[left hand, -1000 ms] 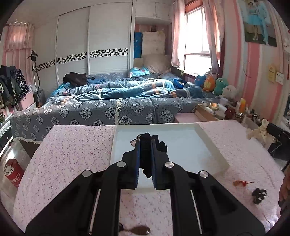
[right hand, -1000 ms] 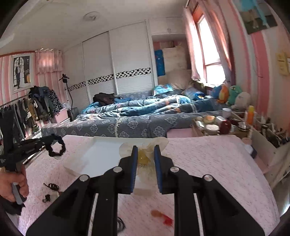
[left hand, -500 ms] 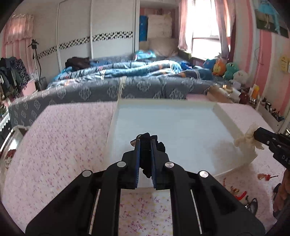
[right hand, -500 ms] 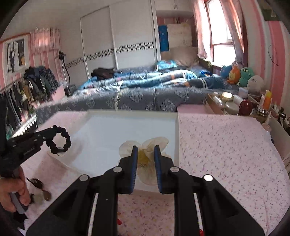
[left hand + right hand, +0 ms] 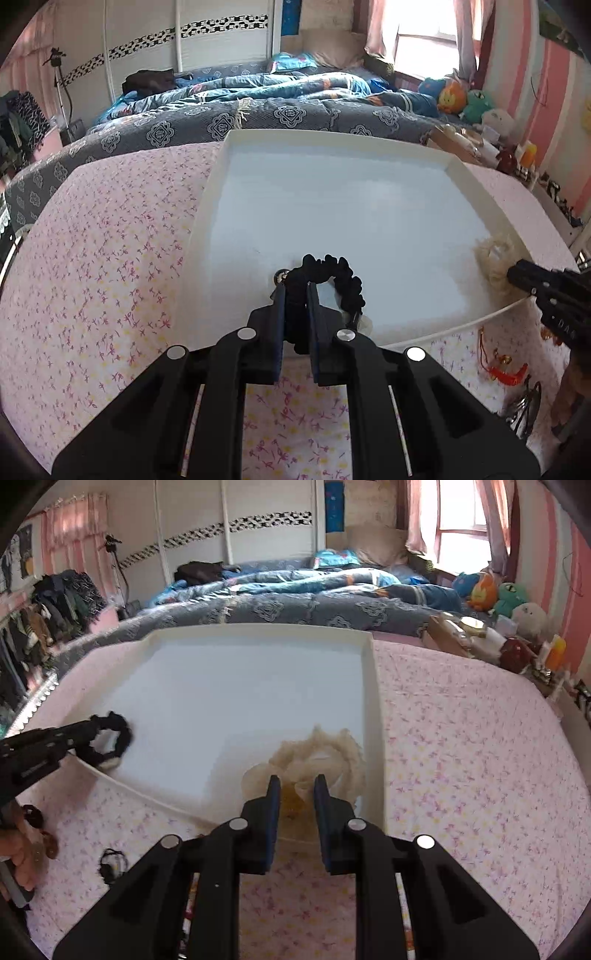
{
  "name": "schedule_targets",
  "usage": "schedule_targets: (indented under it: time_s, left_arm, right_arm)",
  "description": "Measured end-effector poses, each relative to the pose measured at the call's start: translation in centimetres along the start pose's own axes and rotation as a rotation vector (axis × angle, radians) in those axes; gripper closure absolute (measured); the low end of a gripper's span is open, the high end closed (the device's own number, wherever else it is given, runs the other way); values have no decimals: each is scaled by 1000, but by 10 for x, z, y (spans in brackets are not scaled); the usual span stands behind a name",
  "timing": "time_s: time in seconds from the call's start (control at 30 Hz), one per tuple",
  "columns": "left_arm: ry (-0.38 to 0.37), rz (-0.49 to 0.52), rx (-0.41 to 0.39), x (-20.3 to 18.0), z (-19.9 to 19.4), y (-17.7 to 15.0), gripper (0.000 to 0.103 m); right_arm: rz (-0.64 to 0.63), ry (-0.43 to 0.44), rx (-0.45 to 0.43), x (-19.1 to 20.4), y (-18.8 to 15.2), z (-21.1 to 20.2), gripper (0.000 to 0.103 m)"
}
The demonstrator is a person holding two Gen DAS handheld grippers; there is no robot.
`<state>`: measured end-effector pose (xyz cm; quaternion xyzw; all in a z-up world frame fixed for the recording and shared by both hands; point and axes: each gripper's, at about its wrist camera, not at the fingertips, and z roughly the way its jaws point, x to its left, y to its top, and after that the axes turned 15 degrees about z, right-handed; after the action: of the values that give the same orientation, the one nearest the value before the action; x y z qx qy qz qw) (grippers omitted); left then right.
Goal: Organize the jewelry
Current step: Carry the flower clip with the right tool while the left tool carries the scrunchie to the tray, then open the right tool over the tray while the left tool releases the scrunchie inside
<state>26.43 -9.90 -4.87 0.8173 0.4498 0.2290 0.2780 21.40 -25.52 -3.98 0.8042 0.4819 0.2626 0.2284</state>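
Black scrunchie (image 5: 325, 280) pinched in your left gripper (image 5: 295, 291), fingers narrow on band, loop standing ahead and right of tips, over near-left corner of tray (image 5: 332, 136). Cream scrunchie (image 5: 317, 760) between your right gripper (image 5: 297, 786) fingers, narrow gap, seemingly gripped, at near-right corner just inside rim. Both look low over tray floor: likely release next. More pieces on bench (image 5: 92, 258) behind fingers.

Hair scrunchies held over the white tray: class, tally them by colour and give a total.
Black scrunchie, pinched in the left gripper: 1
Cream scrunchie, between the fingers of the right gripper: 1
Total over the white tray: 2
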Motion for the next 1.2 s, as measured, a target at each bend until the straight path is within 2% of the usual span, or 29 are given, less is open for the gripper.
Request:
schedule_targets:
  time_s: [0.3, 0.87, 1.03, 1.13, 1.17, 1.2]
  left_arm:
    - [-55, 24, 10, -11, -8, -6, 94]
    - [-83, 12, 3, -21, -15, -9, 91]
    - [-60, 10, -27, -21, -24, -7, 89]
    - [-42, 3, -48, -18, -32, -5, 72]
    - [-36, -1, -59, -17, -35, -4, 62]
    - [-30, -5, -67, -16, -38, -4, 55]
  right_arm:
    - [16, -20, 16, -18, -2, -6, 83]
    - [36, -2, -13, -22, -5, -10, 80]
    - [47, 16, -42, -20, -5, -21, 79]
    - [60, 23, -65, -21, -3, -28, 73]
    - [64, 26, -71, -22, -2, -30, 71]
    - [67, 29, -83, -22, -1, -34, 64]
